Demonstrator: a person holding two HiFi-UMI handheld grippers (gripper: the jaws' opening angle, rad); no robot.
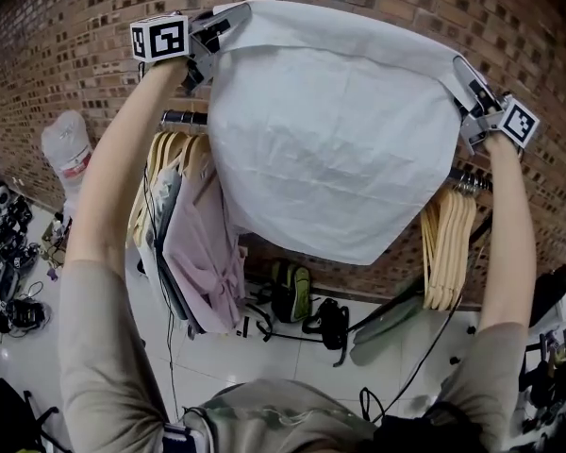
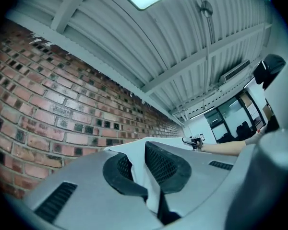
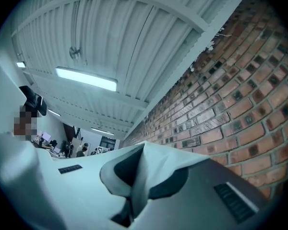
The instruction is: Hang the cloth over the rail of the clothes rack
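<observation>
A large white cloth (image 1: 335, 140) is stretched out high in front of the brick wall, held by its two top corners. My left gripper (image 1: 212, 31) is shut on the upper left corner, my right gripper (image 1: 472, 92) on the upper right. The clothes rack's dark rail (image 1: 184, 118) runs behind and below the cloth's top edge, and its right part (image 1: 467, 179) shows past the cloth. In the left gripper view the cloth (image 2: 134, 152) is pinched between the pads (image 2: 165, 164). In the right gripper view a fold of cloth (image 3: 158, 157) is squeezed between the jaws.
Wooden hangers (image 1: 165, 159) and hung garments (image 1: 203, 243) fill the rail's left part; more hangers (image 1: 446, 248) hang at the right. Bags (image 1: 292, 291) lie on the floor under the rack, shoes (image 1: 5, 253) at the far left. The brick wall (image 1: 66, 55) stands close behind.
</observation>
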